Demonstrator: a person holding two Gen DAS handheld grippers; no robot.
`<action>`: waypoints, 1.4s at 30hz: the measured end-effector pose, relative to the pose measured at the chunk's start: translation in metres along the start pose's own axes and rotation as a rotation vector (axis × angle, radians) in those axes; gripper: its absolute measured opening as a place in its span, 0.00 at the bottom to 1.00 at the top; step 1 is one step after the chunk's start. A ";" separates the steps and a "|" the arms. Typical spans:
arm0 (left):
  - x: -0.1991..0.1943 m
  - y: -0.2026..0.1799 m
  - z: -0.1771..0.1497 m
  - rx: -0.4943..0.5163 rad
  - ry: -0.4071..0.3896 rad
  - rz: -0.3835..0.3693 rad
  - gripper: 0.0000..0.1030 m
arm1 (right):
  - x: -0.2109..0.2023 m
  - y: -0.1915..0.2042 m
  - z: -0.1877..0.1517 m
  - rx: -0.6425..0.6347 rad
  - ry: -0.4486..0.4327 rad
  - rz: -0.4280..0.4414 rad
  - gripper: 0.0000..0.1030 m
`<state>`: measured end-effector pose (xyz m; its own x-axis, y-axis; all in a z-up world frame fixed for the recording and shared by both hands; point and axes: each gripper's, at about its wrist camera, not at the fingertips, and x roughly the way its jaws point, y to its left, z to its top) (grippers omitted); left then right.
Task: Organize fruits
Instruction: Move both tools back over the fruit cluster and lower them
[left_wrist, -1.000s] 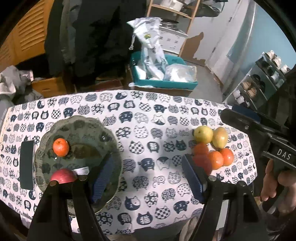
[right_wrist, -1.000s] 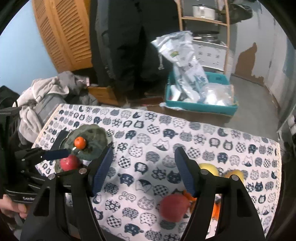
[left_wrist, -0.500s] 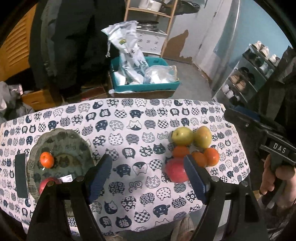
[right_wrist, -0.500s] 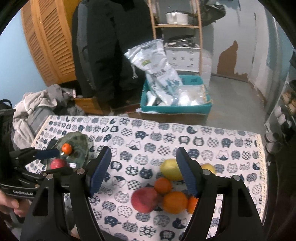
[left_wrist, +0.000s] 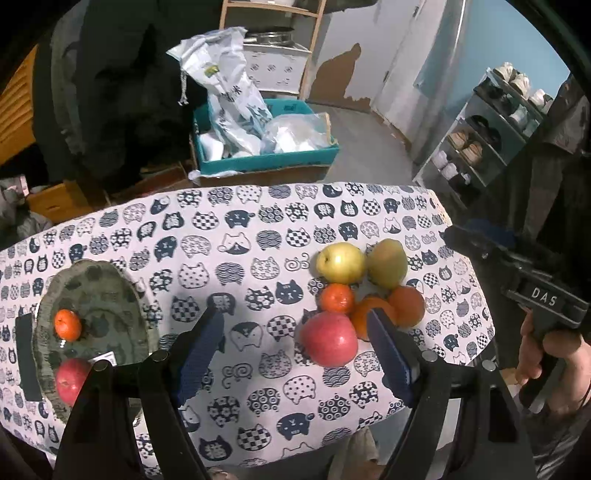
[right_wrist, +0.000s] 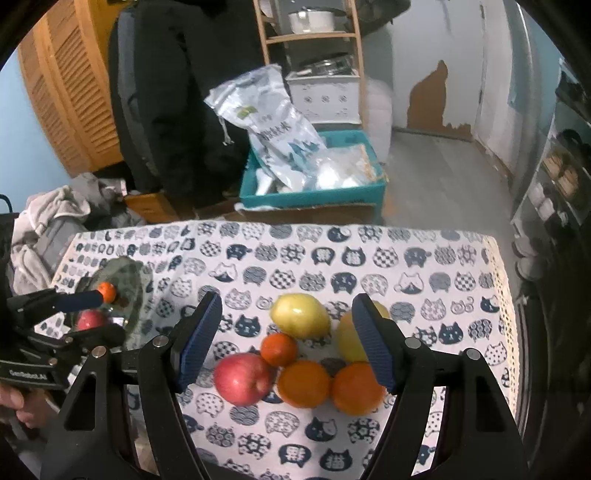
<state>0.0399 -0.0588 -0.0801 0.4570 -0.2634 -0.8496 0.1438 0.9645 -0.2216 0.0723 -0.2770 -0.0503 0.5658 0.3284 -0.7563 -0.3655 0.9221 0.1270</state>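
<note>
Left wrist view: two fruits lie on the grey-green glass plate (left_wrist: 110, 284) far left, six wait clustered right, including a red apple (left_wrist: 328, 341); both tools (left_wrist: 295, 354) (right_wrist: 286, 341) gape empty.

Orange (left_wrist: 365, 314) partly behind gripper finger, plated apple (left_wrist: 70, 380) half hidden, plate (left_wrist: 110, 291) edge cut.
</note>
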 end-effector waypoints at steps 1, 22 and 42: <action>0.003 -0.003 0.000 0.002 0.004 -0.003 0.79 | 0.002 -0.004 -0.002 0.004 0.008 -0.005 0.72; 0.091 -0.026 -0.012 0.002 0.172 -0.023 0.79 | 0.064 -0.077 -0.052 0.114 0.220 -0.064 0.72; 0.154 -0.031 -0.029 -0.043 0.321 -0.037 0.79 | 0.119 -0.110 -0.094 0.322 0.375 0.059 0.72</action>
<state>0.0798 -0.1285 -0.2178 0.1506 -0.2851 -0.9466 0.1149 0.9561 -0.2697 0.1108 -0.3588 -0.2147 0.2248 0.3405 -0.9130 -0.1086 0.9399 0.3238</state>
